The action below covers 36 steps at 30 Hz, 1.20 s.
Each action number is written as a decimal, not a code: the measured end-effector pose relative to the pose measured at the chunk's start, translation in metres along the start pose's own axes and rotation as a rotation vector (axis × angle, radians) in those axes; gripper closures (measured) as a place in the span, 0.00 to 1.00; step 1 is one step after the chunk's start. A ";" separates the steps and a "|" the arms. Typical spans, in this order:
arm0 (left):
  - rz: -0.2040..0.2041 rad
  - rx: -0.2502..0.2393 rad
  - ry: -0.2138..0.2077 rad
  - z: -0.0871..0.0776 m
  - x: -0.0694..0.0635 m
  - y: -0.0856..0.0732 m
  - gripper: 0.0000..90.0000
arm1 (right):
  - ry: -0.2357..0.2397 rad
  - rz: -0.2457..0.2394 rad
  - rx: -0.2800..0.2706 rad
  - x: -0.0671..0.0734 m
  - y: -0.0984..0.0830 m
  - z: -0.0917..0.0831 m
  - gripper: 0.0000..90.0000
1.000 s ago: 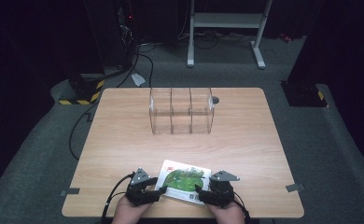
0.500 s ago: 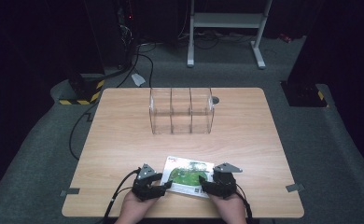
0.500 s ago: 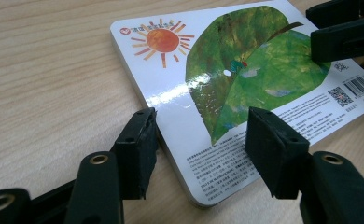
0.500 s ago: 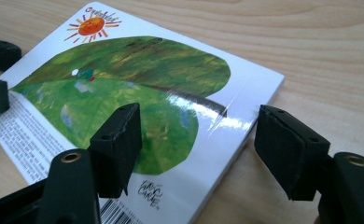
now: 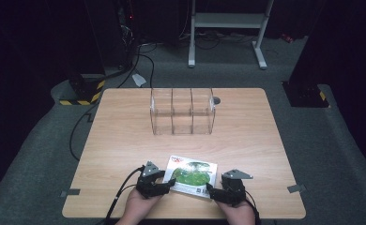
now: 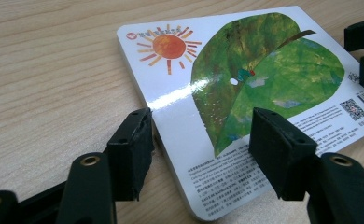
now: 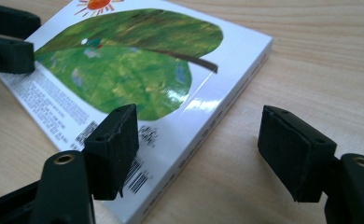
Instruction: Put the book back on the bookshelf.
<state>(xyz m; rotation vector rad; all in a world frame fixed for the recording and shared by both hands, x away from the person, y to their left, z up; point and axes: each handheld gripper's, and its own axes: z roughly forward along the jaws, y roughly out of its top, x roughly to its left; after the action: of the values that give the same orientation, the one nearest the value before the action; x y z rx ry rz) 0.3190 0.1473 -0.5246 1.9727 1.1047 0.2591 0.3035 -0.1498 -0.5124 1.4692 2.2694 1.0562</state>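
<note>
A board book [image 5: 193, 176] with a green leaf and an orange sun on its cover lies flat on the wooden table [image 5: 125, 140], near the front edge. My left gripper [image 5: 171, 183] is at its near left corner. In the left gripper view, the book [image 6: 245, 84] sits under my left gripper [image 6: 203, 154]: one jaw is beside the edge and the other over the cover, they have just been opening, and neither pad presses. My right gripper [image 5: 210, 191] is at the near right corner. It [image 7: 199, 154] straddles the book's [image 7: 124, 70] spine edge, open.
A clear plastic organizer [image 5: 182, 112] with three compartments stands toward the back middle of the table. A small grey disc [image 5: 217, 100] lies by its right rear corner. Cables trail from both grippers off the front edge.
My left gripper has slid to the right, up to the book's corner, and its jaws stand wider. The book has shifted slightly away from the front edge. The right gripper has hardly moved.
</note>
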 end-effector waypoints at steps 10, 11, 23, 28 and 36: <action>-0.023 -0.004 0.029 0.004 0.004 0.005 0.43 | -0.020 -0.024 -0.013 0.014 0.013 0.017 0.35; -0.026 -0.005 0.031 0.005 0.006 0.007 0.44 | -0.018 -0.026 -0.010 0.011 0.018 0.021 0.36; -0.043 -0.025 0.032 0.005 0.010 0.006 0.46 | -0.025 -0.046 0.001 0.000 0.041 0.037 0.38; -0.043 -0.019 0.019 0.003 0.009 0.003 0.45 | -0.031 -0.050 -0.011 0.003 0.024 0.022 0.37; -0.060 -0.042 0.025 -0.002 0.005 0.004 0.46 | 0.009 -0.027 -0.014 0.007 0.021 0.023 0.42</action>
<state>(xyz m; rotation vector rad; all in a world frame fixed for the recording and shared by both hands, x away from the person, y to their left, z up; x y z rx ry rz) 0.3231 0.1516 -0.5213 1.9004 1.1634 0.2731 0.3281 -0.1288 -0.5131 1.4277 2.2768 1.0712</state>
